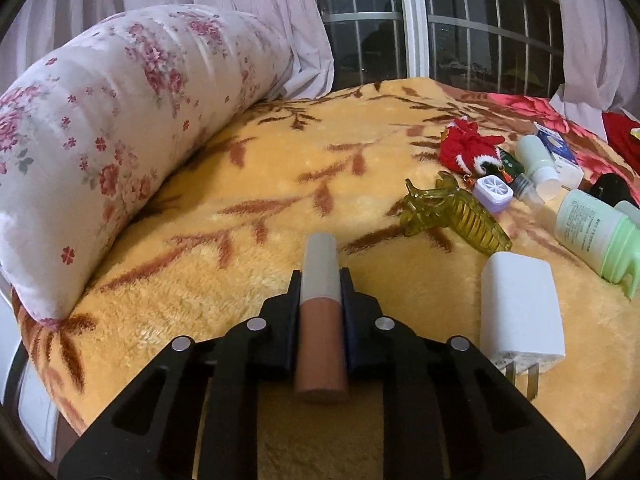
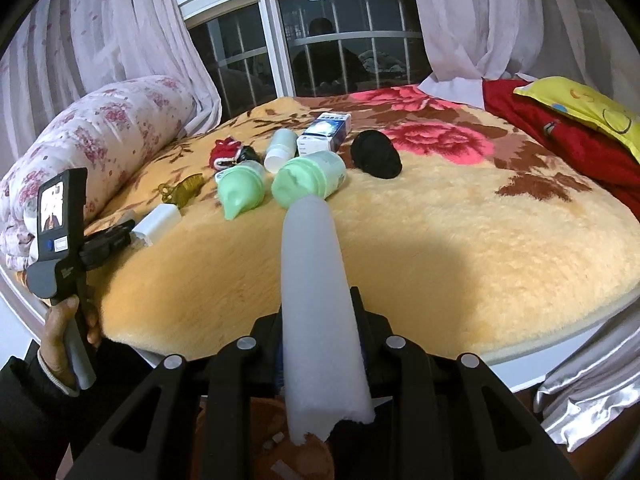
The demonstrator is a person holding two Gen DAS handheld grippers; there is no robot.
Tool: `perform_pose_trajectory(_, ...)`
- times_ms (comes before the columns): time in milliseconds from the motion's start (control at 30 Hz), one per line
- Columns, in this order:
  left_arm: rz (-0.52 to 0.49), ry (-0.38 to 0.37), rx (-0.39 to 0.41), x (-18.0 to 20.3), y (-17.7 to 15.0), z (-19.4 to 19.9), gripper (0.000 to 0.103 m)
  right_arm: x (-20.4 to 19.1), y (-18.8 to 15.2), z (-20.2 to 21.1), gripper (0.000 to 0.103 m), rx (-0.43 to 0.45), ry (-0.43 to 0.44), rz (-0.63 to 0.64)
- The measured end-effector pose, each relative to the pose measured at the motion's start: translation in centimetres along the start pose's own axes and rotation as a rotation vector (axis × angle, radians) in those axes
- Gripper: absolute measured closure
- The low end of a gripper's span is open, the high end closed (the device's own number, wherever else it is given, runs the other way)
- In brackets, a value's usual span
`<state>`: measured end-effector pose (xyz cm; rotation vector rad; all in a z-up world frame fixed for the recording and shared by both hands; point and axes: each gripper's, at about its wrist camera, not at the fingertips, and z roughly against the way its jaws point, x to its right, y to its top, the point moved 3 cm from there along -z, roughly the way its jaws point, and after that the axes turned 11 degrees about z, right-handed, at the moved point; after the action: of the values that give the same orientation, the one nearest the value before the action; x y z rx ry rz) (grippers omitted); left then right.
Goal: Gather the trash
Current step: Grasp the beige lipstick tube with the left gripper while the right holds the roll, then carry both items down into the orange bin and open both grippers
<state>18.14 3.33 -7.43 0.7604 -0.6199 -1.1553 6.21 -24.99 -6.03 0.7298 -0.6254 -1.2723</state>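
My left gripper (image 1: 320, 276) is shut on a lip gloss tube (image 1: 322, 332) with a brown body and a grey cap, which points forward over the yellow blanket (image 1: 248, 216). In the right wrist view my right gripper (image 2: 318, 300) is shut on a long frosted white tube (image 2: 312, 264) whose ragged near end sticks out behind the fingers. That view also shows the left gripper (image 2: 114, 238) at the bed's left edge, held by a hand (image 2: 60, 340).
On the blanket lie a white charger plug (image 1: 520, 312), a yellow-green hair claw (image 1: 452, 216), two green-capped bottles (image 2: 240, 192) (image 2: 308, 180), a small purple box (image 1: 494, 192), a red knitted item (image 1: 468, 148), a blue-white carton (image 2: 326, 132) and a black object (image 2: 378, 154). A floral bolster (image 1: 100, 128) lines the left side.
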Motion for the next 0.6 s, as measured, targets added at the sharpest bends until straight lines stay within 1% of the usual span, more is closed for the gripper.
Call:
perform_pose_trajectory(167, 0.011, -0.012, -0.007, -0.2, -0.3, 1.4, 0.086, -1.1, -0.3, 0.9, 0.077, -0.005, 0.002, 0.017)
perform_pose_trajectory(300, 0.016, -0.042, -0.014, -0.5, -0.6, 3.0, 0.086, -2.2, -0.5, 1.6, 0.077, -0.003, 0.019, 0.034)
perform_pose_trajectory(367, 0.018, -0.067, -0.02, -0.7, -1.0, 4.2, 0.086, -3.0, -0.8, 2.0, 0.076, -0.004, 0.045, 0.038)
perform_pose_trajectory(467, 0.017, -0.108, -0.027, -0.8, -1.8, 6.1, 0.086, -4.0, -1.1, 2.4, 0.076, -0.004, 0.062, 0.056)
perform_pose_trajectory(600, 0.001, -0.174, -0.044, -0.8, -3.4, 9.9, 0.086, -5.1, -1.6, 3.2, 0.076, -0.004, 0.084, 0.079)
